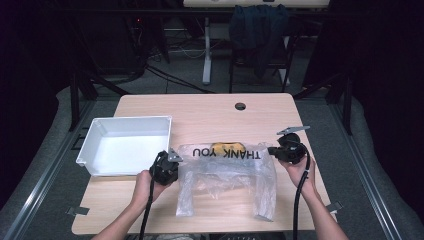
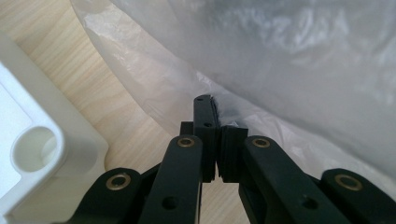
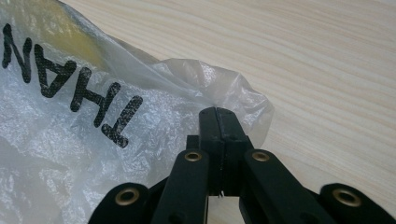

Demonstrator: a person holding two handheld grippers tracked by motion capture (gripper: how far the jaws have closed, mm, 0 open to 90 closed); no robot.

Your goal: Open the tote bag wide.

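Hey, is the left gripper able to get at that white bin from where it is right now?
Probably not yet: the left gripper is shut on the plastic bag. The white bin sits right beside it, nothing between.

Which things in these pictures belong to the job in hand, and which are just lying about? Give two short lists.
In the job:
- clear crinkled plastic bag printed THANK YOU
- yellow item inside the bag
- left tool, shut on the bag's edge
- right tool, shut on the bag's corner

Lying about:
- white rectangular plastic bin
- dark jacket hung on a chair
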